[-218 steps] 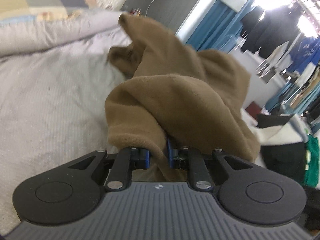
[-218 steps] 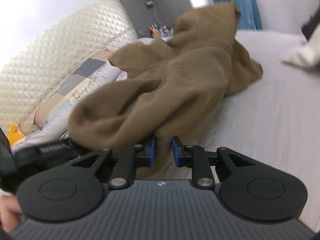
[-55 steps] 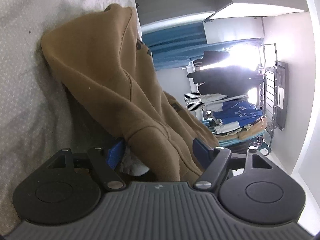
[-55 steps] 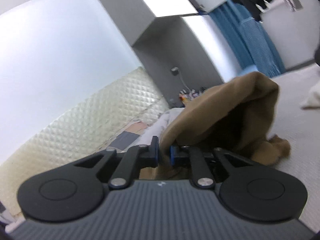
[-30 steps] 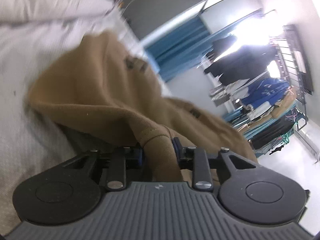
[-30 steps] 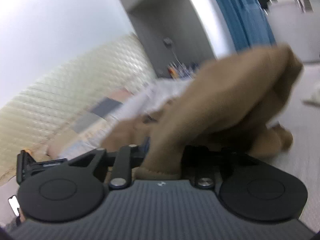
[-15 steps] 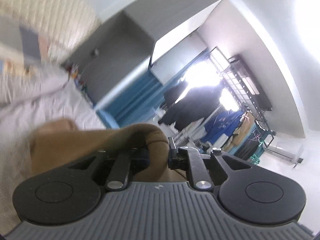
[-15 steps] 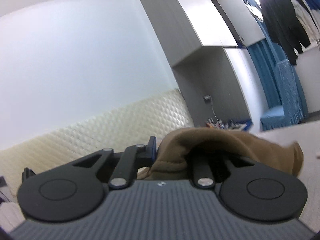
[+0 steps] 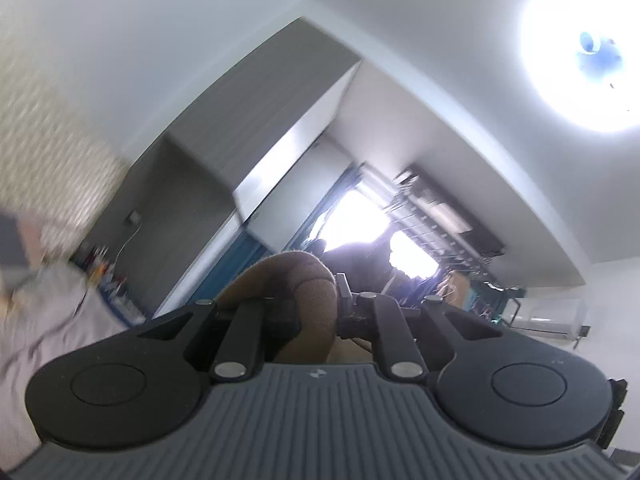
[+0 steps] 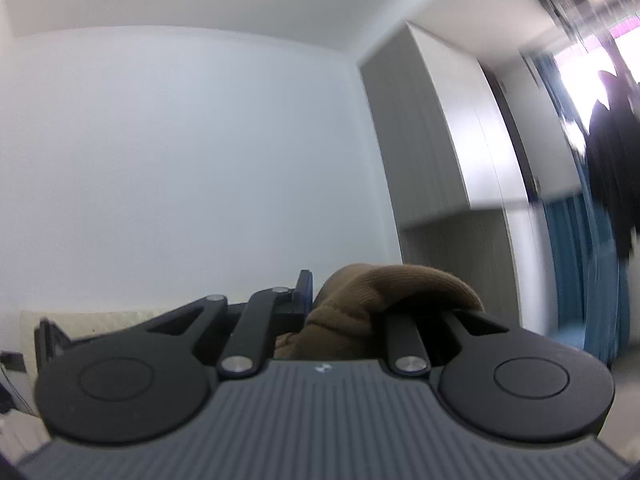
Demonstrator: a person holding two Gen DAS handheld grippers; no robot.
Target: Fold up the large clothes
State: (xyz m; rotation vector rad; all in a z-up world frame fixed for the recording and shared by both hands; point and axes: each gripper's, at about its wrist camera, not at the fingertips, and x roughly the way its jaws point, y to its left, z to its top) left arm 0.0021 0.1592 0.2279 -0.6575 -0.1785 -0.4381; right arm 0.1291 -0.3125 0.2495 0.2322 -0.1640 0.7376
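- The left claw (image 9: 316, 300) is pinching a fold of the brown garment (image 9: 308, 280); the cloth bulges up in a rounded hump between its two black fingers and covers most of the left one.
- The left claw is tilted upward, so its view takes in more ceiling than bed.
- The right claw (image 10: 344, 300) is pressed together on another fold of the same brown garment (image 10: 384, 284); the cloth rises between the jaws and drapes over the right finger, while the blue pad (image 10: 305, 286) of the other finger stands bare just beside the cloth.
- The garment is thus held at two places, one in each claw; only the gripped humps show, and the rest of it hangs below the claw bodies, out of sight.
- Past the left claw, at the lower left, lies a strip of pale grey bedding (image 9: 52, 320), blurred.
- Farther out a tall grey wardrobe (image 9: 256, 128) runs up to the ceiling, with blue curtains (image 9: 236, 260) at its foot.
- Beyond it a bright window (image 9: 356, 220) stands behind dark hanging clothes (image 9: 360, 252) and a rack.
- A ceiling lamp (image 9: 588, 52) glares at the upper right.
- In the right wrist view, a plain white wall (image 10: 180, 152) fills the left, the grey wardrobe (image 10: 424, 128) stands in the middle, and blue curtains (image 10: 576, 272) and a dark coat (image 10: 612, 160) hang at the right edge.
- A quilted cream headboard (image 10: 100, 318) shows low on the left behind the claw body.
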